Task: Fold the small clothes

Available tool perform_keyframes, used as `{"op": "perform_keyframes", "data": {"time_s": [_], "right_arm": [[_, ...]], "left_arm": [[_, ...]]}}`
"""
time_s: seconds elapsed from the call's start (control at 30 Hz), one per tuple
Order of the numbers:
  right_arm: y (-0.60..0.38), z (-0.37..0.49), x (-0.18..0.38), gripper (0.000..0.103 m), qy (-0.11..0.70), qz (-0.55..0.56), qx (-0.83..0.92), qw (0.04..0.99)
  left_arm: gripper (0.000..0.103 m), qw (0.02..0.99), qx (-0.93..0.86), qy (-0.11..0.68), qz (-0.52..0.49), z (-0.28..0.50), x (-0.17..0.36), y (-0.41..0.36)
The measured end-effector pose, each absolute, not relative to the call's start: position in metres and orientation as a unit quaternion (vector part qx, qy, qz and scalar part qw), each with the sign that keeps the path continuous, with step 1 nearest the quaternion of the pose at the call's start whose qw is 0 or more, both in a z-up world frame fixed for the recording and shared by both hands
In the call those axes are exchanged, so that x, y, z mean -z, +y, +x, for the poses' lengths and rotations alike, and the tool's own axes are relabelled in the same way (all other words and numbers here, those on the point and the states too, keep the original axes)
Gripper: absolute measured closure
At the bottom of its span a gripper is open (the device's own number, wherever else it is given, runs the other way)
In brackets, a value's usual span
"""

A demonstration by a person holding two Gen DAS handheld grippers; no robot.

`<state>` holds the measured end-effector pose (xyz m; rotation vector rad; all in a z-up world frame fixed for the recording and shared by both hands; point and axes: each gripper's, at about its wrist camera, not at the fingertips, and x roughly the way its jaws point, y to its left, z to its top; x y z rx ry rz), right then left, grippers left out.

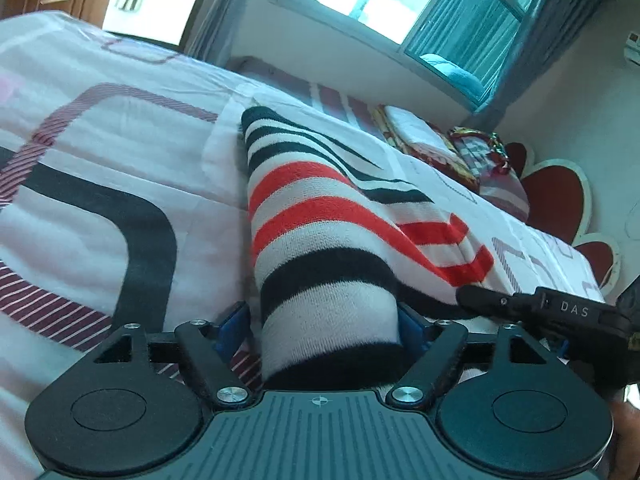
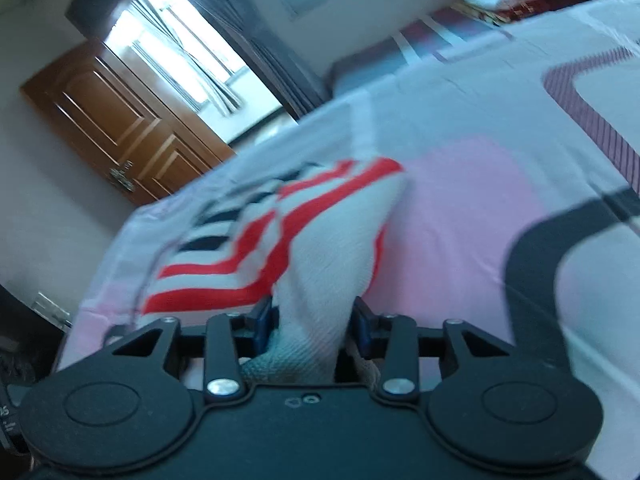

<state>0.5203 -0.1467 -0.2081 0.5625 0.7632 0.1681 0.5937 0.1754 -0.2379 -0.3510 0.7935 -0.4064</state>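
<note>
Plainly both pairs of tongs have hold of the same small garment, a soft knitted piece in white with black and red stripes (image 1: 320,216), lying on the bed with its pale pink-and-white sheet patterned in dark curved bands (image 1: 100,152). The left tongs (image 1: 326,332) are pinching one end of the knit between their blue-padded tips, a thick bunch of cloth filling the gap; the right tongs (image 2: 312,324) are likewise clamped on a gathered white fold of it. In the left wrist view the black tip of the right tongs shows just beside the cloth, so the two grips sit near each other along the same end.

The knit looks light, thick and floppy, with no stiffness of its own; it should drape and sag wherever it is not held, and its fuzzy surface ought to give the pads good purchase. I would judge the best hold to be at the two corners of one edge, so that the cloth hangs flat rather than bunched, as it is now.

Its long axis runs away from the left tongs toward the far side of the bed, stripes crossing that axis, the far end resting on the sheet. The right wrist view is blurred, so finer folds cannot be made out.
</note>
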Motion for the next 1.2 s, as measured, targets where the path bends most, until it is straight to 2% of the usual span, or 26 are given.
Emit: {"op": "perform_keyframes", "data": {"time_s": [0.1, 0.37, 0.53, 0.6, 0.73, 0.77, 0.8, 0.83, 1.07, 1.13, 1.2], "right_arm": [[-0.135, 0.514, 0.199, 0.054, 0.363, 0.223, -0.068, 0.902], [-0.110, 0.468, 0.152, 0.056, 0.350, 0.136, -0.081, 0.923], [-0.082, 0.426, 0.135, 0.072, 0.311, 0.077, -0.075, 0.944], [-0.067, 0.417, 0.132, 0.075, 0.300, 0.053, -0.085, 0.949], [-0.039, 0.419, 0.149, 0.083, 0.329, -0.028, -0.089, 0.940], [-0.040, 0.425, 0.160, 0.087, 0.346, -0.049, -0.069, 0.934], [-0.045, 0.430, 0.174, 0.101, 0.365, -0.063, -0.051, 0.927], [-0.053, 0.435, 0.185, 0.103, 0.380, -0.064, -0.040, 0.922], [-0.058, 0.444, 0.188, 0.103, 0.376, -0.043, -0.042, 0.925], [-0.056, 0.436, 0.179, 0.085, 0.369, -0.030, -0.058, 0.927], [-0.055, 0.434, 0.178, 0.086, 0.372, -0.037, -0.064, 0.925]], "left_arm": [[0.025, 0.896, 0.177, 0.377, -0.155, 0.584, 0.227, 0.175], [0.025, 0.921, 0.166, 0.334, -0.108, 0.526, 0.195, 0.183], [0.025, 0.920, 0.181, 0.340, -0.066, 0.509, 0.202, 0.164], [0.025, 0.917, 0.170, 0.356, -0.060, 0.511, 0.210, 0.159], [0.026, 0.909, 0.161, 0.376, -0.077, 0.514, 0.222, 0.157], [0.026, 0.905, 0.163, 0.383, -0.086, 0.514, 0.223, 0.157], [0.026, 0.903, 0.166, 0.386, -0.093, 0.512, 0.223, 0.156], [0.026, 0.902, 0.170, 0.386, -0.093, 0.510, 0.224, 0.154], [0.025, 0.902, 0.159, 0.389, -0.097, 0.507, 0.220, 0.154], [0.025, 0.906, 0.143, 0.389, -0.090, 0.509, 0.220, 0.151], [0.025, 0.898, 0.136, 0.405, -0.107, 0.511, 0.224, 0.151]]}}
